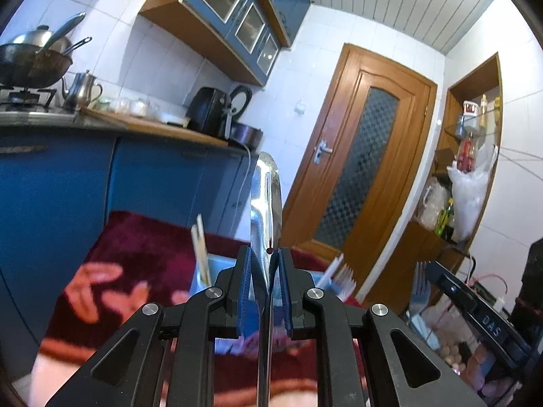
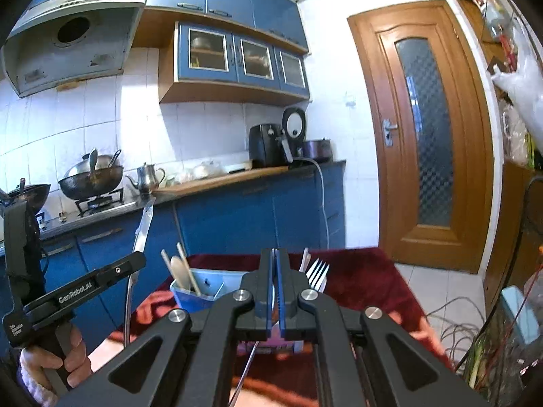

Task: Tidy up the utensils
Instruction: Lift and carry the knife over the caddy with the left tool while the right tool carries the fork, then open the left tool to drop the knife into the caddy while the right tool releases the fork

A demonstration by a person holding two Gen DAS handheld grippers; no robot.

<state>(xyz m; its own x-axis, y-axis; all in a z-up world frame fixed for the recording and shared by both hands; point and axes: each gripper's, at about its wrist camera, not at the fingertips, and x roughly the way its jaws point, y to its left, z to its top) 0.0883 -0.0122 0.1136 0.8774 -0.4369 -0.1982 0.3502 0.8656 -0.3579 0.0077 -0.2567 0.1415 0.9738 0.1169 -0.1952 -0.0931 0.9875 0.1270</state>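
Note:
My left gripper [image 1: 268, 254] is shut on a shiny metal knife [image 1: 266, 200] that points up and away, above the table. In the right wrist view the same gripper [image 2: 135, 264] shows at the left, the knife [image 2: 144, 227] sticking up from it. My right gripper [image 2: 274, 254] is shut with nothing visible between its tips. Beyond it stands a light blue utensil holder [image 2: 200, 288] with wooden chopsticks and a wooden spoon [image 2: 181, 271] in it, and a fork [image 2: 319, 274] to its right. The holder [image 1: 217, 271] and chopsticks [image 1: 200, 247] also show in the left wrist view.
The table carries a dark red patterned cloth [image 2: 366, 281]. Blue kitchen cabinets [image 2: 237, 217] and a counter with wok [image 2: 91, 176], kettle and appliances run behind. A wooden door [image 2: 427, 135] is at the right. Cables and clutter [image 2: 492, 339] lie at the far right.

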